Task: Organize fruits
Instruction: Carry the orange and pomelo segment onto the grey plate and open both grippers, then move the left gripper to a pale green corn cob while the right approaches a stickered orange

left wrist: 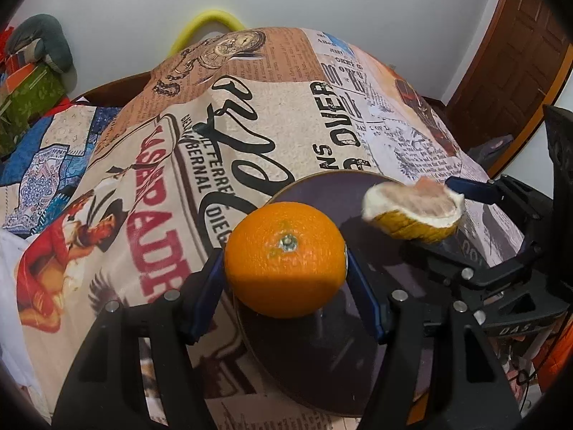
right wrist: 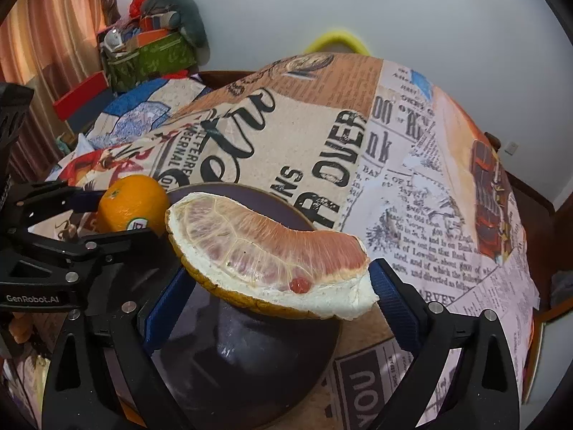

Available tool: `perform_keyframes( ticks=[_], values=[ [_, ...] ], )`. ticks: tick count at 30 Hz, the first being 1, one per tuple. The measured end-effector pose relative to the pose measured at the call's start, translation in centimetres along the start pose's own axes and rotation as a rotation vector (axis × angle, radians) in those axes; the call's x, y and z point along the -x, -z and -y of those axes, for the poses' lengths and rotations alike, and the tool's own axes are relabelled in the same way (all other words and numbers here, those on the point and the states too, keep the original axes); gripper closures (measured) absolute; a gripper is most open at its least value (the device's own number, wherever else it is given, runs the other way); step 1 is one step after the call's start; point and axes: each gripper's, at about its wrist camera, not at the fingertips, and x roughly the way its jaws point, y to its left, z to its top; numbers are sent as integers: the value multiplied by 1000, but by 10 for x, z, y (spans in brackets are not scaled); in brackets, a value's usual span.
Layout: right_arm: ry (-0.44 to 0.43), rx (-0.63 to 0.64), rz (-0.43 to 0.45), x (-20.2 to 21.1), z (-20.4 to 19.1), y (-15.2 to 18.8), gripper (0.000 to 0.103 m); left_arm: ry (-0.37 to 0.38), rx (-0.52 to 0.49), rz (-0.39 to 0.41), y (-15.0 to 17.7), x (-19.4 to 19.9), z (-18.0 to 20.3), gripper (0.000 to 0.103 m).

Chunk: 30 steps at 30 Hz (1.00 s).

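Observation:
My left gripper (left wrist: 284, 261) is shut on a whole orange (left wrist: 284, 258) and holds it just above the near left part of a dark round plate (left wrist: 322, 193). My right gripper (right wrist: 275, 279) is shut on a pomelo wedge (right wrist: 265, 254) with pink flesh and yellow rind, held above the same plate (right wrist: 243, 358). In the left wrist view the wedge (left wrist: 412, 211) hangs over the plate's right side in the right gripper (left wrist: 444, 215). In the right wrist view the orange (right wrist: 132, 208) sits at left in the left gripper (right wrist: 118, 211).
The plate lies on a table under a newspaper-print cloth (left wrist: 250, 114). A yellow hoop (left wrist: 211, 25) leans on the white wall behind. Boxes and a grey plush (right wrist: 168, 32) are piled at far left. A wooden door (left wrist: 508, 79) is at right.

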Motion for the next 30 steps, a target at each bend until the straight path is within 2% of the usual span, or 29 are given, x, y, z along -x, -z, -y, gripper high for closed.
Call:
perform_keyframes(
  ticks=[6, 13, 22, 30],
  values=[
    [8, 52, 7, 0, -8, 0, 8, 1, -31, 69, -6, 11, 5, 37],
    [-18, 40, 50, 21, -11, -1, 7, -14, -30, 103, -7, 32, 9, 37],
    [-6, -6, 112, 66, -19, 9, 7, -32, -35, 157, 15, 82, 22, 37],
    [11, -13, 164, 110, -39, 33, 7, -37, -25, 203, 48, 136, 34, 36]
  ],
)
